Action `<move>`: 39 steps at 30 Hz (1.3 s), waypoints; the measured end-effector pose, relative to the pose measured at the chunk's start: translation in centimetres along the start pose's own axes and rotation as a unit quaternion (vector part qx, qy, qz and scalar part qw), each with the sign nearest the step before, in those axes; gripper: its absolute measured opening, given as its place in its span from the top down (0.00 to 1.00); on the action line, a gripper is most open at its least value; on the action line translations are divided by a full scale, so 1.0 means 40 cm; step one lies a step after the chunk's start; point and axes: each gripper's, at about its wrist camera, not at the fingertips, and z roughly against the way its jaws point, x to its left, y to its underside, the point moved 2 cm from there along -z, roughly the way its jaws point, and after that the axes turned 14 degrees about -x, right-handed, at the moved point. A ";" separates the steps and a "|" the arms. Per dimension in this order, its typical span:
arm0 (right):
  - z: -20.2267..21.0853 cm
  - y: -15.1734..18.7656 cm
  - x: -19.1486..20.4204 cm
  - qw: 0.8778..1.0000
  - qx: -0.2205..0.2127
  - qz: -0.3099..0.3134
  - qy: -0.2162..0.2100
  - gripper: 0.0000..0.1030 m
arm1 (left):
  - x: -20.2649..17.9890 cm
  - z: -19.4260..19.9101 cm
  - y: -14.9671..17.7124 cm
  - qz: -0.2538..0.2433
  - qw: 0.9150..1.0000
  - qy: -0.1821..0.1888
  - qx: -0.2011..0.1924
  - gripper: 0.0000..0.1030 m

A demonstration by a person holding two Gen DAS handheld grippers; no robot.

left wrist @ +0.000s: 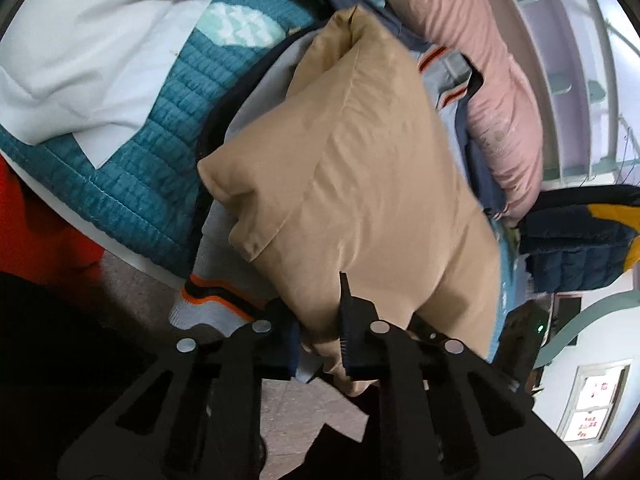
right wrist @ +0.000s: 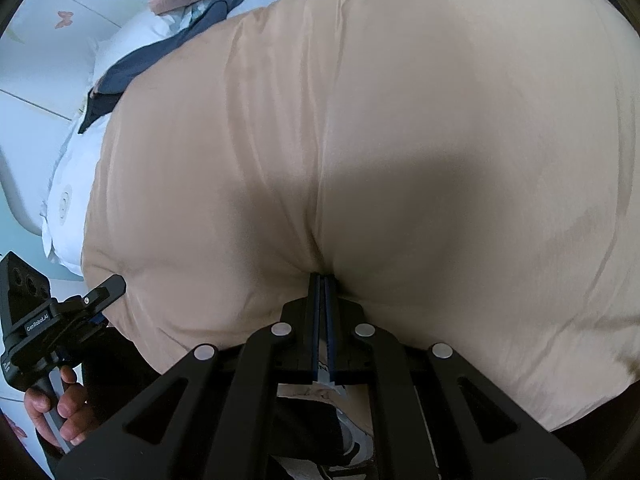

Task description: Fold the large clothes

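A large tan garment (left wrist: 360,168) lies folded over on the bed, on top of a grey garment with orange and black stripes (left wrist: 216,304). My left gripper (left wrist: 320,340) is shut on the tan garment's near edge, cloth bunched between its fingers. In the right wrist view the tan garment (right wrist: 400,140) fills most of the frame. My right gripper (right wrist: 324,284) is shut on a pinched fold of its near edge. The left gripper (right wrist: 100,292) and the hand holding it show at the lower left, at the garment's left edge.
A teal quilt (left wrist: 152,152) and white sheet (left wrist: 80,40) cover the bed at left. A pink duvet (left wrist: 480,60) and a dark navy jacket (left wrist: 576,248) lie at right. A white pillow (right wrist: 80,152) lies left of the garment. Floor (left wrist: 304,412) shows below the bed edge.
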 end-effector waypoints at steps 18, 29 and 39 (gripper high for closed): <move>0.278 0.097 0.178 0.945 -0.234 0.222 -0.053 0.44 | -0.329 0.104 -0.003 -0.121 0.988 0.077 -0.054 0.89; 0.270 0.083 0.234 0.940 -0.243 0.226 -0.073 0.44 | -0.397 0.095 0.004 -0.147 0.985 0.073 -0.051 0.89; 0.230 0.061 0.280 0.930 -0.263 0.249 -0.068 0.36 | -0.421 0.083 0.022 -0.158 0.984 0.076 -0.042 0.89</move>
